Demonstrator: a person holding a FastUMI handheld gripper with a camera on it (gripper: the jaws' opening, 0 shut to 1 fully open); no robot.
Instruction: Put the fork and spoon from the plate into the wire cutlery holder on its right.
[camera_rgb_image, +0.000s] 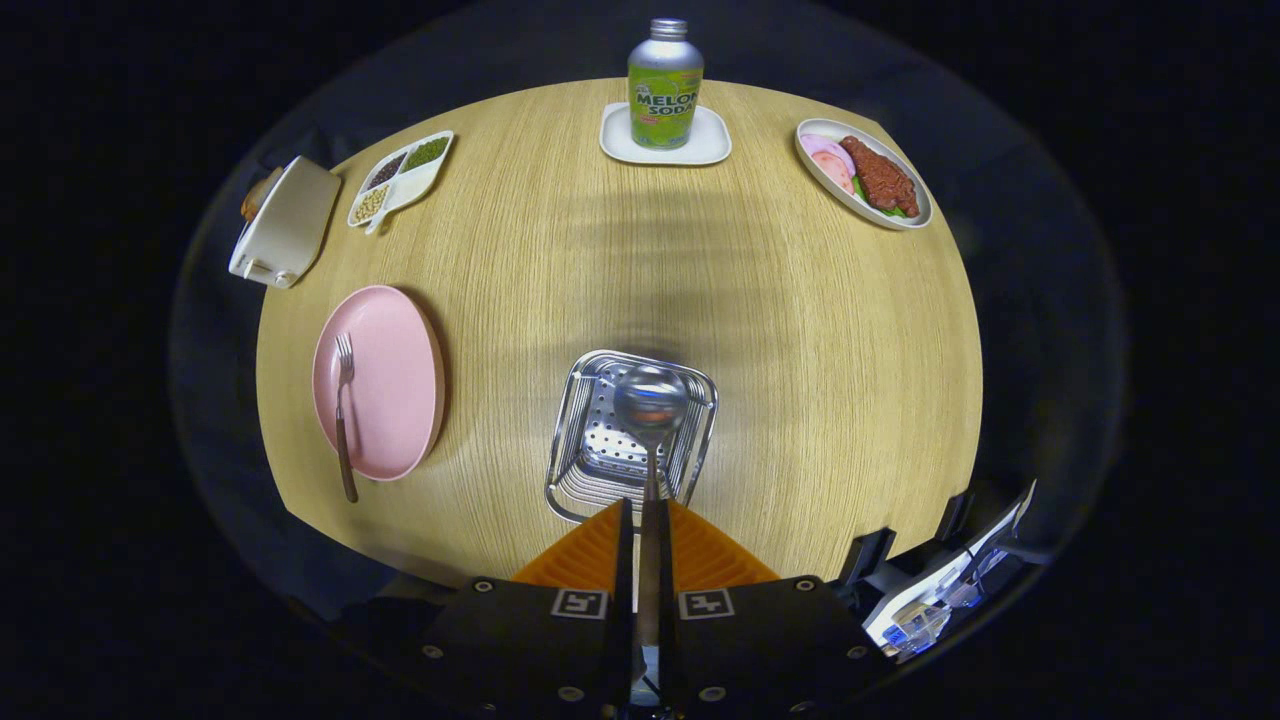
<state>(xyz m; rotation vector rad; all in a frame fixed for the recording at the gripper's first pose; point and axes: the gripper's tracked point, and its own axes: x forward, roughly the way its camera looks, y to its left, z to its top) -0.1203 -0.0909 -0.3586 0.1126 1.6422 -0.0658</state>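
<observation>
My gripper is shut on the handle of a metal spoon, both fingers pressing it. The spoon's bowl hangs right over the mouth of the wire cutlery holder, which stands on the wooden table just ahead of the fingers. To the left of the holder lies a pink plate. A fork with a brown handle rests along the plate's left side, tines pointing away from me, its handle sticking out past the near rim.
A soda bottle on a white coaster stands at the table's far edge. A dish of meat sits far right, a divided snack tray and a white toaster far left. Some equipment lies off the table, near right.
</observation>
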